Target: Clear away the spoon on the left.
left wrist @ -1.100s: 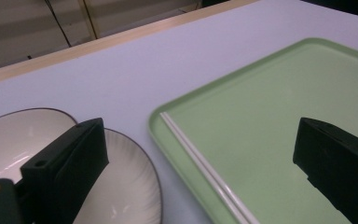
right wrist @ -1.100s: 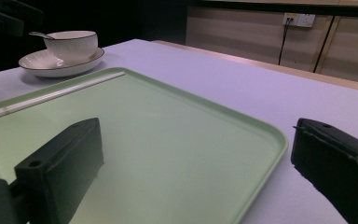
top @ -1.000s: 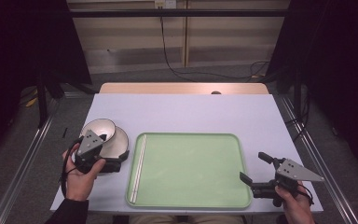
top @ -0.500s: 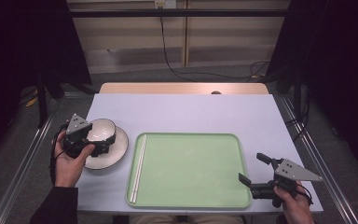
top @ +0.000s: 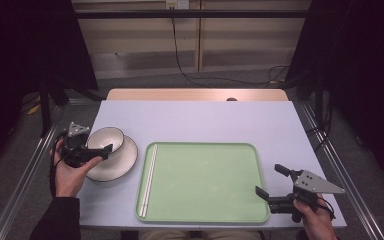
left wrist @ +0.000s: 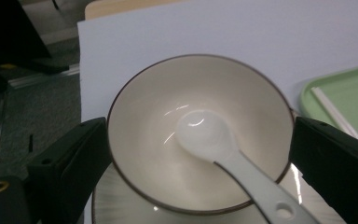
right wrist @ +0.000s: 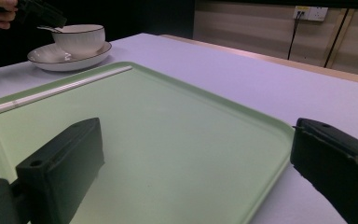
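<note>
White bowl (left wrist: 200, 135) between spread left gripper (left wrist: 200, 154) jaws; spoon (left wrist: 233, 158) inside.

A bowl (top: 105, 140) sat on a plate (top: 121, 164), left of the tray (top: 205, 185). A spoon (left wrist: 223, 156) lay in the bowl. Chopsticks (top: 149, 179) lay along the tray's left edge.

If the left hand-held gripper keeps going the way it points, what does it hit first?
Probably the round white ceramic bowl: the left hand-held gripper has its open jaws on either side of the rim. The white ceramic spoon lies inside, close behind.
</note>
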A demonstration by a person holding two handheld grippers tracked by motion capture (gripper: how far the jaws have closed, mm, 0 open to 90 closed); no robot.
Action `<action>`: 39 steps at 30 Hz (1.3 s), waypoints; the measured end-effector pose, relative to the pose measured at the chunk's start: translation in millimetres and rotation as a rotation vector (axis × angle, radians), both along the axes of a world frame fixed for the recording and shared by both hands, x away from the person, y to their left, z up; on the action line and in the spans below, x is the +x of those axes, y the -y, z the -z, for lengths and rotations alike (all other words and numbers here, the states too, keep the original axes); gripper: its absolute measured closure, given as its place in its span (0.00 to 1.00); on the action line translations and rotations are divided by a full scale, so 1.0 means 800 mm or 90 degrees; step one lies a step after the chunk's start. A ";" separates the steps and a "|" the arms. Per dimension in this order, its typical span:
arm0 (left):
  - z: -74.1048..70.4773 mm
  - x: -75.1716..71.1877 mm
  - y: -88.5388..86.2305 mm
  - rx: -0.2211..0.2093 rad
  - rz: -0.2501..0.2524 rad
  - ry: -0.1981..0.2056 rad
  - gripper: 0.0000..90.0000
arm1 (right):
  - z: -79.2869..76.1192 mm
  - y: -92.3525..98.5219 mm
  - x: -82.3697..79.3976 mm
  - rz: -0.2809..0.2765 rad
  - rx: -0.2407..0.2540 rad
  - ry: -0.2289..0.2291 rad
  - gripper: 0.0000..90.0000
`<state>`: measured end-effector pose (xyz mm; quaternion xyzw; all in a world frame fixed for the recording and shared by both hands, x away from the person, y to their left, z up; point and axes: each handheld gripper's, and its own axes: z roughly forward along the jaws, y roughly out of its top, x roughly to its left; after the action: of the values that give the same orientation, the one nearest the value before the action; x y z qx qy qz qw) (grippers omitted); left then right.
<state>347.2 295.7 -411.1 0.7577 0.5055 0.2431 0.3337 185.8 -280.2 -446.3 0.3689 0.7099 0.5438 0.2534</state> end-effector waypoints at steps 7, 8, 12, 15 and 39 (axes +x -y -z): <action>0.006 0.002 -0.004 0.011 -0.014 -0.018 0.06 | 0.000 0.001 0.000 -0.003 -0.001 0.000 0.03; 0.006 0.002 -0.004 0.012 -0.020 -0.013 0.07 | 0.000 0.001 0.000 -0.003 0.000 0.000 0.03; 0.010 0.006 -0.006 0.043 -0.028 -0.015 0.11 | 0.000 0.001 0.000 -0.003 0.000 -0.001 0.03; 0.010 0.009 -0.012 0.047 -0.039 -0.023 0.13 | -0.001 0.001 0.000 -0.004 0.002 -0.001 0.03; 0.005 0.012 -0.027 0.001 0.013 -0.052 0.38 | 0.000 0.000 0.000 -0.006 0.002 -0.003 0.03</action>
<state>356.8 317.1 -414.9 0.7722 0.5108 0.2089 0.3150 186.0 -280.4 -446.1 0.3670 0.7114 0.5455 0.2484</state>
